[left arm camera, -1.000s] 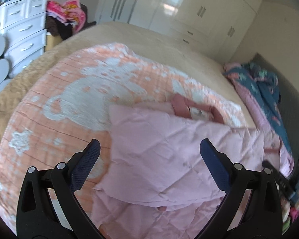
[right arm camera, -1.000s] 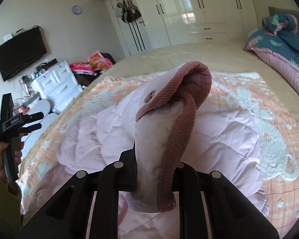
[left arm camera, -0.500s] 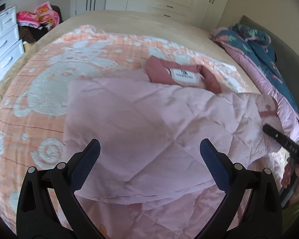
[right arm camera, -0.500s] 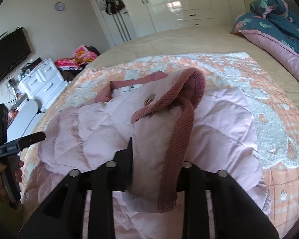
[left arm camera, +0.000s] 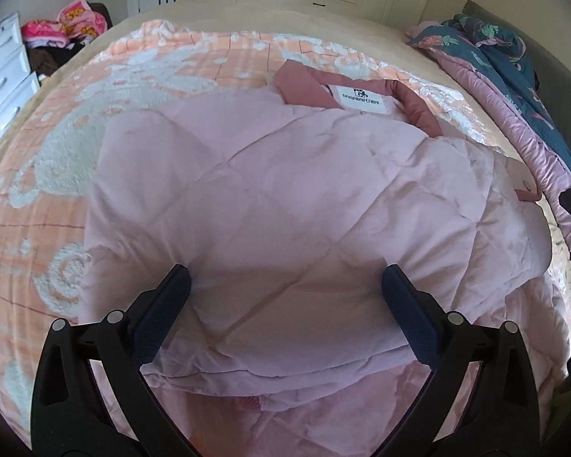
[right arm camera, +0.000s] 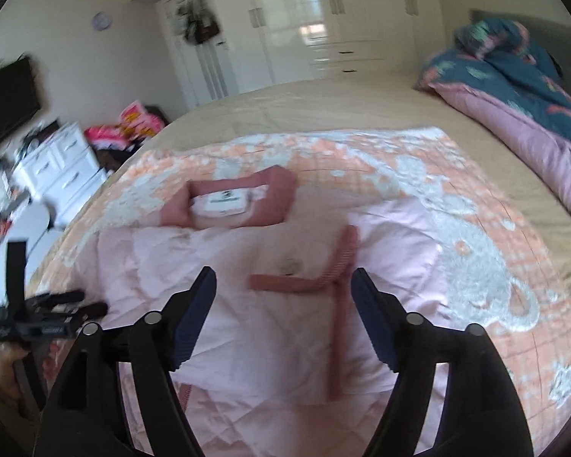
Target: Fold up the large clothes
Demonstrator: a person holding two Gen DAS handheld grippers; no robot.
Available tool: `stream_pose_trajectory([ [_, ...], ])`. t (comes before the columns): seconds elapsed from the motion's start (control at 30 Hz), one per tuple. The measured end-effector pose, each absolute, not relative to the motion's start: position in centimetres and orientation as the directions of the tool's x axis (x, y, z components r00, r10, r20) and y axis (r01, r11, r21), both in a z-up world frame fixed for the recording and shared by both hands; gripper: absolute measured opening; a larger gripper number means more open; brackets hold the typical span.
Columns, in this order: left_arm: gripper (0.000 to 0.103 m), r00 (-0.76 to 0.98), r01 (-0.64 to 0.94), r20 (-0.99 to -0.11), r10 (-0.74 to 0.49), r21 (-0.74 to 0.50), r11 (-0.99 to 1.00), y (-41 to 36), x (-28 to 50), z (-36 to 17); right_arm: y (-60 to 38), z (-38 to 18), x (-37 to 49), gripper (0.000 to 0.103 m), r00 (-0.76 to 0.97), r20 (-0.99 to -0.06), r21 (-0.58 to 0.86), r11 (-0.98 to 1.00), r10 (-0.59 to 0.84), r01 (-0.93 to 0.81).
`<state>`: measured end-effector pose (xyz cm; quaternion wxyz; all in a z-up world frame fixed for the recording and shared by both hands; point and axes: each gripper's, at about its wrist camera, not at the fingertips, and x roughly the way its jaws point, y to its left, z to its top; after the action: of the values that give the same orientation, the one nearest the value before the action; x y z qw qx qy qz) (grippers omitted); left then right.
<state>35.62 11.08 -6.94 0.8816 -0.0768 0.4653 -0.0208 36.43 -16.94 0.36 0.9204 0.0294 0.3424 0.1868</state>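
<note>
A pale pink quilted jacket [left arm camera: 285,198] lies spread on the bed, its dusty-rose collar [left arm camera: 304,85] with a white label at the far end. My left gripper [left arm camera: 283,280] hovers open close over the jacket's folded body, nothing between its fingers. In the right wrist view the jacket [right arm camera: 270,327] has a sleeve laid across it, its ribbed rose cuff [right arm camera: 323,278] and a round button facing up. My right gripper [right arm camera: 283,282] has its jaws opening just above that cuff; the pads do not press on it. The left gripper [right arm camera: 57,304] shows at the left edge, held by a hand.
The jacket rests on an orange-and-white patterned blanket [left arm camera: 76,144] over a beige bed. A blue floral and pink duvet [right arm camera: 521,87] is bunched at the right. White drawers [right arm camera: 61,171], a pile of pink clothes [right arm camera: 133,125] and white wardrobes [right arm camera: 323,30] stand beyond.
My right gripper let go of the sleeve cuff it was shut on, and the sleeve now lies flat on the jacket. My left gripper dropped closer to the jacket, open throughout.
</note>
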Motion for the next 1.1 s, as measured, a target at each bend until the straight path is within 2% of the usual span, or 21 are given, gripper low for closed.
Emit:
stream_pose_trajectory([
  [0.27, 0.095, 0.551, -0.029, -0.825, -0.124, -0.168, 0.985, 11.3, 35.9, -7.7, -11.0, -1.2, 36.4, 0.078, 0.615, -0.687, 0.117, 0.895, 0.386, -0.431],
  [0.43, 0.095, 0.548, -0.029, -0.826, -0.128, -0.172, 0.985, 11.2, 35.8, -7.5, -9.5, -5.8, 38.8, 0.079, 0.511, -0.799, 0.096, 0.906, 0.317, -0.411],
  [0.6, 0.095, 0.544, -0.029, -0.83, -0.12, -0.161, 0.986, 11.0, 35.8, -7.4, -8.8, -6.9, 38.6, 0.081, 0.526, -0.804, 0.058, 0.918, 0.277, -0.393],
  [0.73, 0.095, 0.542, -0.036, -0.831, -0.126, -0.172, 0.984, 11.1, 35.6, -7.2, -9.8, -6.0, 38.0, 0.081, 0.513, -0.802, 0.115, 0.922, 0.306, -0.37],
  [1.1, 0.094, 0.533, -0.035, -0.835, -0.136, -0.182, 0.983, 10.4, 35.0, -5.8, -14.1, -1.9, 34.1, 0.097, 0.573, -0.71, 0.266, 0.909, 0.41, -0.321],
])
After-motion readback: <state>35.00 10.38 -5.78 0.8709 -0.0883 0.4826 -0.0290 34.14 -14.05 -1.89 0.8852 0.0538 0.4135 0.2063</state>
